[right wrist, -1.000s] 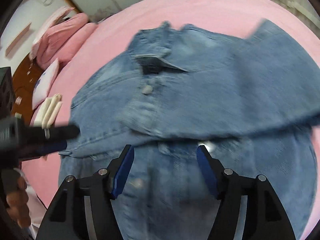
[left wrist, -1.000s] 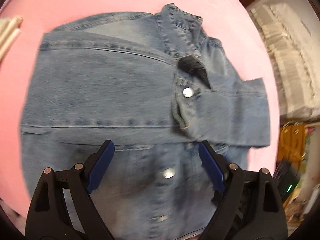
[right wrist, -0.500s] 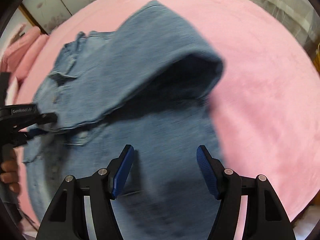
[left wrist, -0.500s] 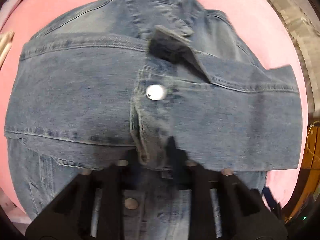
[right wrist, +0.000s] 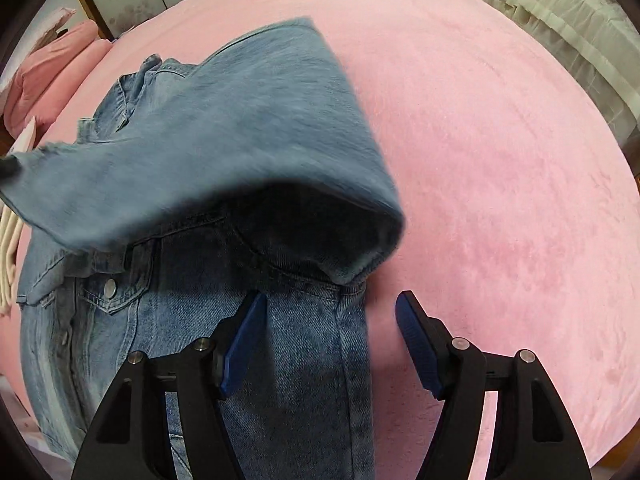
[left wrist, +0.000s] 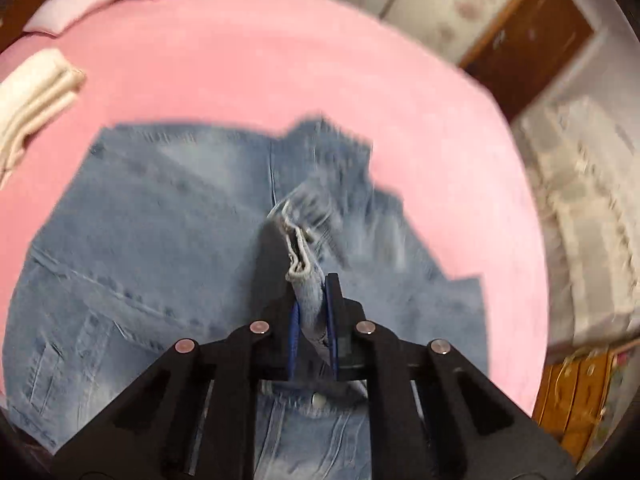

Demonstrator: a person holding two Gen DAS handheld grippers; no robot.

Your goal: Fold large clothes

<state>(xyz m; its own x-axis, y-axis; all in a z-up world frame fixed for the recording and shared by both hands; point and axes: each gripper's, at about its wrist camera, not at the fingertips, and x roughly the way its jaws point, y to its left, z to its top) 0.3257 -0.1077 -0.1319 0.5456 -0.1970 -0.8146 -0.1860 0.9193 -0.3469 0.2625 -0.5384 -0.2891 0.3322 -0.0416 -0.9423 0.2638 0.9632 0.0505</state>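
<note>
Gripping a sleeve cuff [left wrist: 306, 280], the left gripper [left wrist: 314, 312] has its pads pinched tight on the frayed edge, lifted over the denim jacket [left wrist: 140, 240] spread on the pink bed [left wrist: 280, 80]. Sleeve [right wrist: 224, 152] arcs from about 9 o'clock across to its shoulder fold at 3. Right gripper [right wrist: 330, 340] hangs wide apart, empty, nearer the jacket's side hem at 6. Judgement: the sleeve's long axis runs crosswise, so laying it down falls to the left.

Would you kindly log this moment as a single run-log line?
left gripper: shut on sleeve cuff, lifted | right gripper: open over denim jacket | pink bed
</note>
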